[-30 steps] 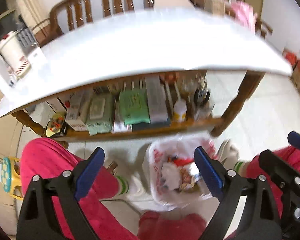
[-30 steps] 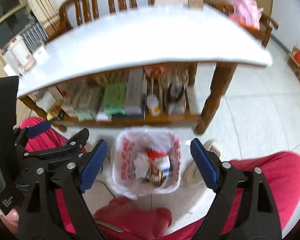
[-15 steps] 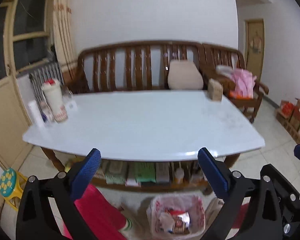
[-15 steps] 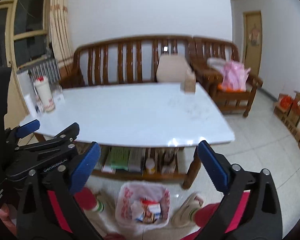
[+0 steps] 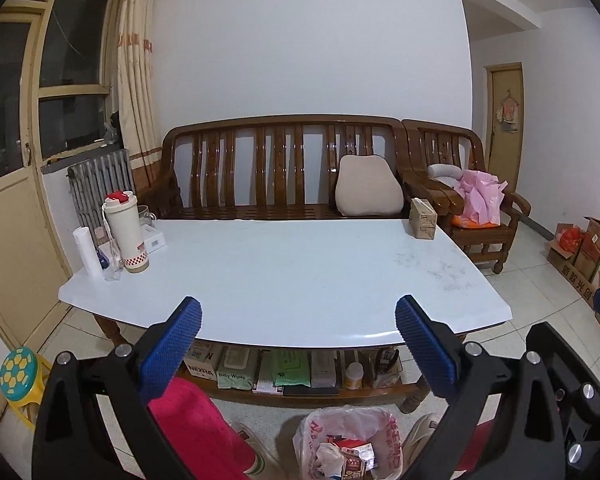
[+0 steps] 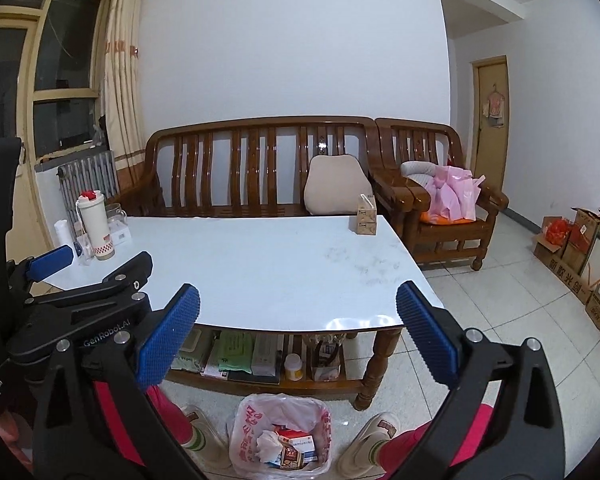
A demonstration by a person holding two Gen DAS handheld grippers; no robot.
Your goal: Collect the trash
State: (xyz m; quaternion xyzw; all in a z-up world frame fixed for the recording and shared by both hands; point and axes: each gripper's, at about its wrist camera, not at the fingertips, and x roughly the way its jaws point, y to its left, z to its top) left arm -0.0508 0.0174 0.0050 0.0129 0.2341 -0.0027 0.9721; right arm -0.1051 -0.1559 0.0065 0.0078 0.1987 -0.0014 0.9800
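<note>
Nearest, the trash bag point(image 6: 280, 436) sits on the floor in front of the bench point(image 6: 260, 264), between the person's slippered feet. Both the left hand-held gripper point(image 5: 296, 320) and right hand-held gripper point(image 6: 298, 306) are released, holding nothing. Only the right view shows both slippers and the bench's front right leg; beyond the bench stands the wooden sofa point(image 5: 280, 168).

Black hand-held gripper point(image 6: 298, 320) frames, blue textured pads (silver screws), red trousers point(image 5: 196, 428), white slippers point(image 6: 364, 446).

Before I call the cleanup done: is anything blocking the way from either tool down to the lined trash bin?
Nothing visible does. The left tool and right tool both stand open and empty, and the trash bin sits open-topped on the floor between the person's feet, in front of the table.
</note>
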